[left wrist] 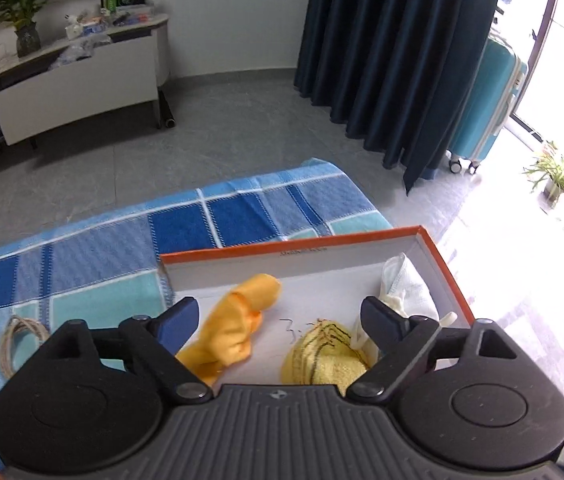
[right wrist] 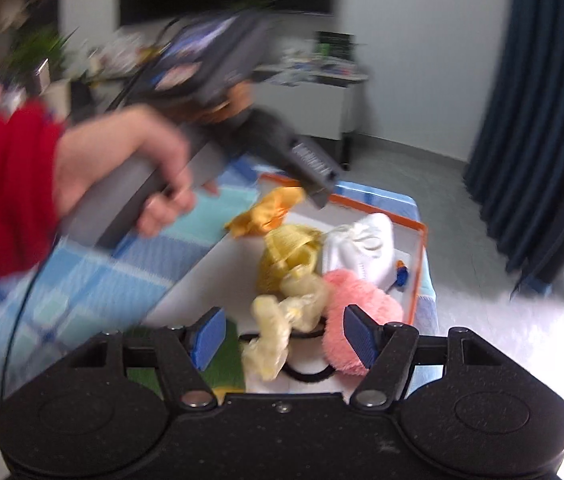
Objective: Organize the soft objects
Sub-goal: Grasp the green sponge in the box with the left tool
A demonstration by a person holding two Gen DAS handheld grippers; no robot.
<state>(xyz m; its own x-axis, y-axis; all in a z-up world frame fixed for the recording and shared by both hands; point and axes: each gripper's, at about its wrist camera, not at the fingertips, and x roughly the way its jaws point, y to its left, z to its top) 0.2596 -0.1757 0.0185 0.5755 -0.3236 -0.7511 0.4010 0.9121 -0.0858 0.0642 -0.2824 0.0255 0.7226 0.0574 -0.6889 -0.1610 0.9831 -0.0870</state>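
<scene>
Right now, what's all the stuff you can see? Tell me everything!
Box: one, orange rim, white inside, on the blanket.
Blanket: one, blue checked, under the box.
Orange cloth: one, in the box.
Yellow cloth: one, in the box.
White cloth: one, in the box.
Pink fluffy thing: one, in the box.
Pale scrunchie: one, cream, in the box.
String coil: one, tan, on the blanket.
Suitcase: one, turquoise, beside the curtain.
Left gripper: open, over the box.
Right gripper: open, over the box.

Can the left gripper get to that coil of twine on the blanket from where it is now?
Probably yes. The left gripper is open over the box, holding nothing, and the twine coil lies uncovered on the blanket to its left.
</scene>
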